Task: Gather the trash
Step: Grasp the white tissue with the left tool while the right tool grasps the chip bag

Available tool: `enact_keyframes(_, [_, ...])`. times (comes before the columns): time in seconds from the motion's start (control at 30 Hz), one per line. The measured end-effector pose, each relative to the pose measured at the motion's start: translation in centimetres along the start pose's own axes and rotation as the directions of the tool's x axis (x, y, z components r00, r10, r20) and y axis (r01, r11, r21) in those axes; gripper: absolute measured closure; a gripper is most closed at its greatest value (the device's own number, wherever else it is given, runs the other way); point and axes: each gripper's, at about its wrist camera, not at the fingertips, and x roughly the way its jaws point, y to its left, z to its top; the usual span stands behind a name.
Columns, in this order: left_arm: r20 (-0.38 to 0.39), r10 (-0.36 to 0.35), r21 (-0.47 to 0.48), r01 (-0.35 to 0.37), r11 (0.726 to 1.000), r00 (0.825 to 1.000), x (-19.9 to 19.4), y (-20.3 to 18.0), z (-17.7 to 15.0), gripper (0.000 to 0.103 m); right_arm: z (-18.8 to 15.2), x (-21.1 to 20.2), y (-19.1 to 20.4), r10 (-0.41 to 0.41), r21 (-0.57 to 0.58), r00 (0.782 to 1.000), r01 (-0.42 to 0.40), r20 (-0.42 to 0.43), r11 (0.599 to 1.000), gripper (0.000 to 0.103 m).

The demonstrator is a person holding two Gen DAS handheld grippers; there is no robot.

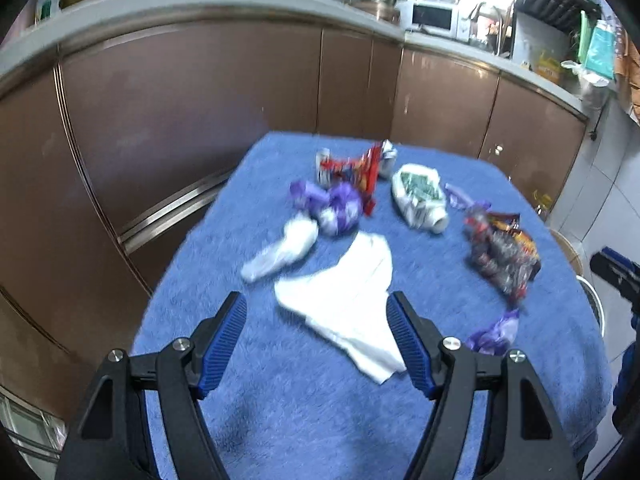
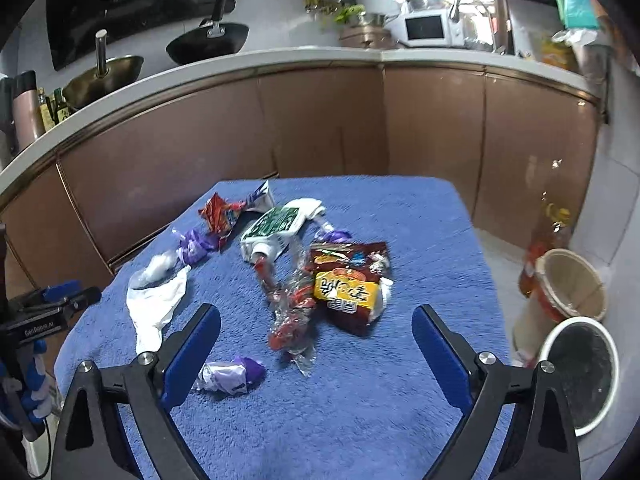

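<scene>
So the blue terry-cloth covered table (image 2: 360,420) is sitting in front of the brown kitchen cabinets (image 2: 320,120), and trash is lying all over it. Counting from the left in the right wrist view: one crumpled white tissue ball (image 2: 158,266), one flat white paper napkin (image 2: 154,304), two purple foil candy wrappers up by the far left (I'm pointing at the nearer one (image 2: 194,248)), one red snack wrapper (image 2: 220,214), one white-and-green crushed carton (image 2: 276,228), one clear cellophane wrapper with red bits (image 2: 290,312), one dark red and yellow noodle packet (image 2: 348,284), plus one more purple-and-white candy wrapper (image 2: 230,374) near the front. Two round bins are standing on the floor off the right edge: a beige one (image 2: 572,284) and a white-rimmed dark one (image 2: 580,368).

The left gripper (image 1: 316,312) is hanging with its blue-padded fingers spread wide, holding nothing; the napkin (image 1: 344,300) is lying right between its tips, but I can't tell if they're touching it. The right gripper (image 2: 316,320) is also gaping wide and gripping nothing, with the cellophane and noodle packet sitting between its fingers, just ahead, and the front purple wrapper just inside its left finger.
</scene>
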Motion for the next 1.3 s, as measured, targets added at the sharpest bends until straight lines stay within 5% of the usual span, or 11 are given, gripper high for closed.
enact_keyframes(0.4, [-0.184, -0.185, -0.199, 0.147, 0.969, 0.965, 8.0, 2.1, 0.3, 0.033, 0.7, 5.0, -3.8, 0.034, 0.108, 0.996, -0.025, -0.082, 0.994, 0.022])
enact_keyframes(0.57, [-0.199, -0.241, -0.225, 0.195, 0.955, 0.95, 9.4, 1.3, 0.4, 0.034, 1.4, 7.4, -5.8, 0.054, 0.162, 0.991, -0.034, -0.12, 0.986, 0.034])
enact_keyframes(0.83, [-0.186, -0.241, -0.204, 0.202, 0.958, 0.953, 10.5, 0.2, 0.7, 0.036, 3.0, 10.7, -6.6, 0.095, 0.201, 0.98, -0.059, -0.173, 0.978, 0.034])
enact_keyframes(1.1, [-0.186, -0.261, -0.19, 0.226, 0.955, 0.947, 11.3, 0.1, 0.9, 0.079, 3.8, 13.1, -5.1, 0.075, 0.174, 0.97, -0.035, -0.231, 0.984, 0.034])
enact_keyframes(1.3, [-0.166, -0.276, -0.205, 0.241, 0.949, 0.947, 11.0, 0.5, 0.7, 0.094, 3.6, 14.0, -6.0, 0.065, 0.196, 0.961, -0.012, -0.27, 0.981, 0.034])
